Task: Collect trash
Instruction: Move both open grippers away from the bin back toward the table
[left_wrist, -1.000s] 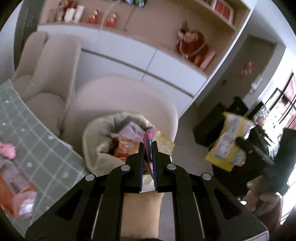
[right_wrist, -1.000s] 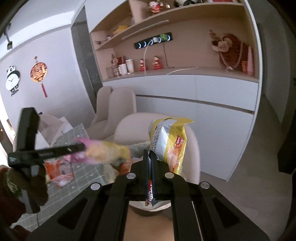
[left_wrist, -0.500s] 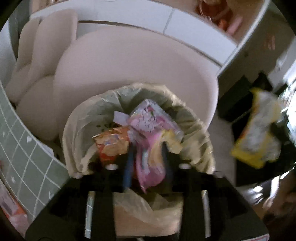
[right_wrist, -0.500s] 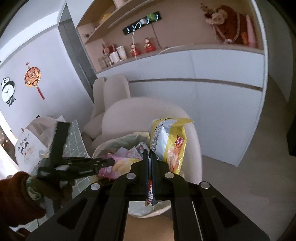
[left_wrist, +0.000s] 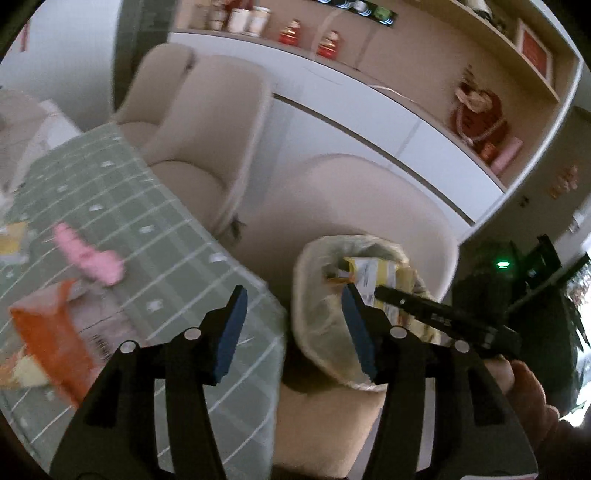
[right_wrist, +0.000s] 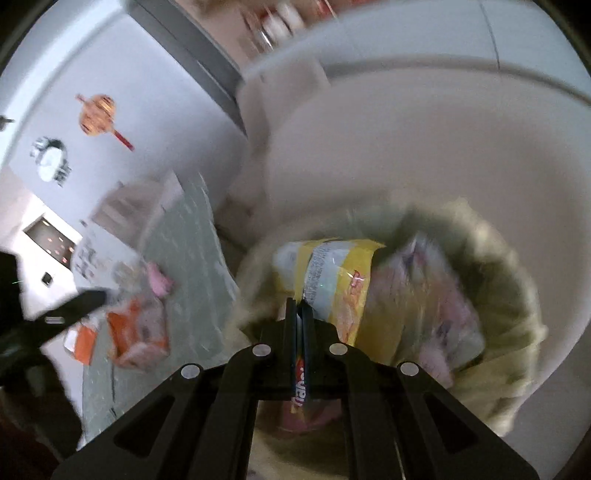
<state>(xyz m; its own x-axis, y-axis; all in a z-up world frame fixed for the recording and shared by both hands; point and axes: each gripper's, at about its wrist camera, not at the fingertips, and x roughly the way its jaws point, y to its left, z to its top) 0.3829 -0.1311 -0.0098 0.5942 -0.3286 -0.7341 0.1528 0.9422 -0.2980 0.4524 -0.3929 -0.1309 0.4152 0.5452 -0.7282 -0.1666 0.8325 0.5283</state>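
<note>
Wrappers (right_wrist: 436, 306) crowd the bin (right_wrist: 517, 295) mouth; the table edge (left_wrist: 269, 317) flanks its left.

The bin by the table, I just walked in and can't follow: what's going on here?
A person with a gripper in each hand is clearing snack wrappers into the lined bin. The right gripper is shut on a yellow snack bag and holds it over the bin. The left gripper is empty, its jaws opening. An orange packet and a pink wrapper lie on the green tablecloth.
</note>
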